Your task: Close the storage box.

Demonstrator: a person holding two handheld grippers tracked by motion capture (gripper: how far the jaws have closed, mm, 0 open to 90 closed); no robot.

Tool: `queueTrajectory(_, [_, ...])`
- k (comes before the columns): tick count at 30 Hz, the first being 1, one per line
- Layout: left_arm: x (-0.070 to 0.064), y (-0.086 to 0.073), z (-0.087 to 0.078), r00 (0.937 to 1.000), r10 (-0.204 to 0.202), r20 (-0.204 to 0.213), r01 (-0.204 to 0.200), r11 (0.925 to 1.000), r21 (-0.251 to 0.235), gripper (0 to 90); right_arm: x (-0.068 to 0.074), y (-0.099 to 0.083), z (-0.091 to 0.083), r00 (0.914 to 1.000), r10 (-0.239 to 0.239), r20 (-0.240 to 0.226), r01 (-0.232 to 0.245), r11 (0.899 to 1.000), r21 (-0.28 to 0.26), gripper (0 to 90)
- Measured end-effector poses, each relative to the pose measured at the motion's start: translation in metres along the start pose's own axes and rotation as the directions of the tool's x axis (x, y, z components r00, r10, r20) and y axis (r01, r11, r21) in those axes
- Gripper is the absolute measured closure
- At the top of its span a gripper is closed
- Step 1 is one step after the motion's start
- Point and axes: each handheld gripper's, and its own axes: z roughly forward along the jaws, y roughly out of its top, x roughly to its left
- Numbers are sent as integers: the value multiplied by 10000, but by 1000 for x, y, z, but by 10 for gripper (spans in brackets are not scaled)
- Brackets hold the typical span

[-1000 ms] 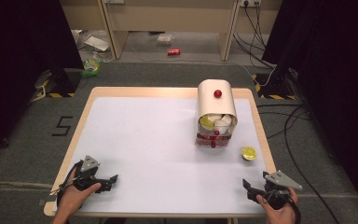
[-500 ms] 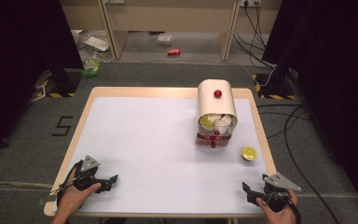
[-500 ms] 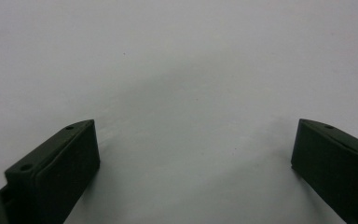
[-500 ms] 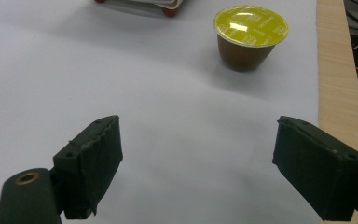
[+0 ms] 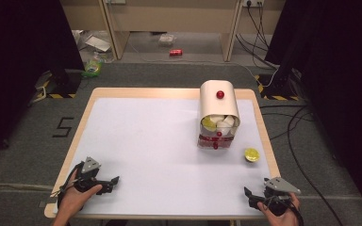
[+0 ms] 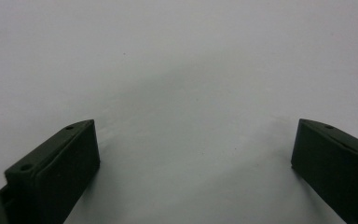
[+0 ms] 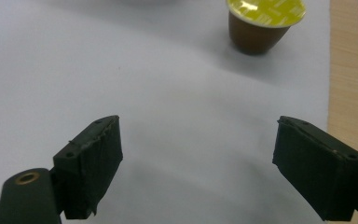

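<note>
Right claw sat at the near right corner of the table, jaws spread wide and holding nothing. Straight ahead of it, near the table's right edge, stood 1 coffee capsule, foil lid up, just beside the open-fronted capsule dispenser. Being round, the capsule offered no long axis to line up with. Left claw, also wide and empty, lay at the near left corner, well apart from the capsule, so the right hand looked the nearer for a reach.
</note>
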Motion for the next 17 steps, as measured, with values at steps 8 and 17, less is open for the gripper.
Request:
queueTrajectory(8, [0, 0, 0, 10000, 1, -3, -1, 10000, 1, 3, 3, -4, 6, 9995, -228, -202, 237, 9985, 498, 157])
queueTrajectory(17, [0, 0, 0, 10000, -2, 5, 2, 10000, -4, 3, 1, -4, 6, 9996, -54, -279, 68, 9987, 501, 155])
